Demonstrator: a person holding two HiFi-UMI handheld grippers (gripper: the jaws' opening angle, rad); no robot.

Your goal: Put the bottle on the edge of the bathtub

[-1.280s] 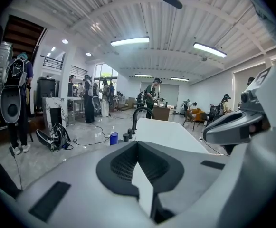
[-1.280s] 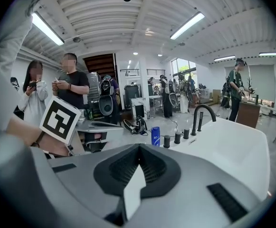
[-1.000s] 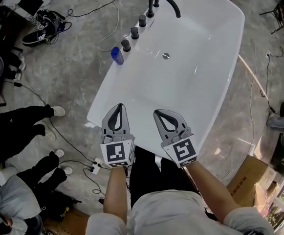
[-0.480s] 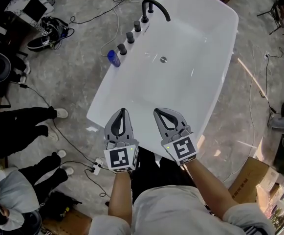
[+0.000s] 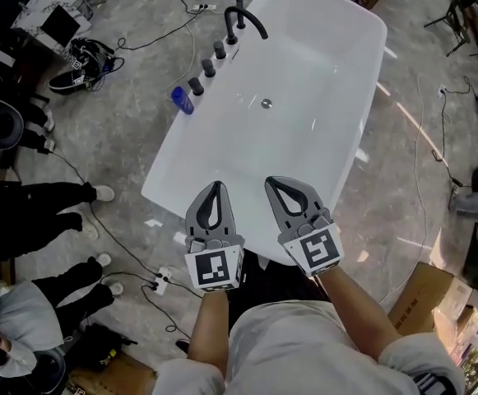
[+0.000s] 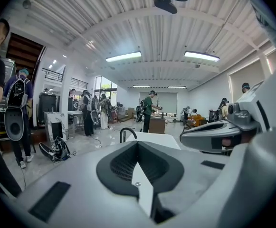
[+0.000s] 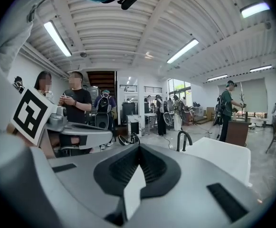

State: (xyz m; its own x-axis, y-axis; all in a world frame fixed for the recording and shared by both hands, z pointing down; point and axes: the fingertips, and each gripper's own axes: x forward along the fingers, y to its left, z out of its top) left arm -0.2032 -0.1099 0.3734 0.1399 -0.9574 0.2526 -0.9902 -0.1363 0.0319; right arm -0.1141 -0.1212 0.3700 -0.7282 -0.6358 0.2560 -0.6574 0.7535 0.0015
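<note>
Bathtub point(image 5: 329, 64): white, long axis running away from the person.

Blue bottle point(image 5: 183, 99): at the bathtub's left rim, next in line after the three dark knobs point(image 5: 208, 67). Seen from above, seemingly upright with its cap up. Whether it stood on the rim or on the floor beside it could not be told.

Left gripper point(image 5: 215, 186) and right gripper point(image 5: 275, 183): over the bathtub's near end, fingers together, nothing held.

no legible text, no readable labels
</note>
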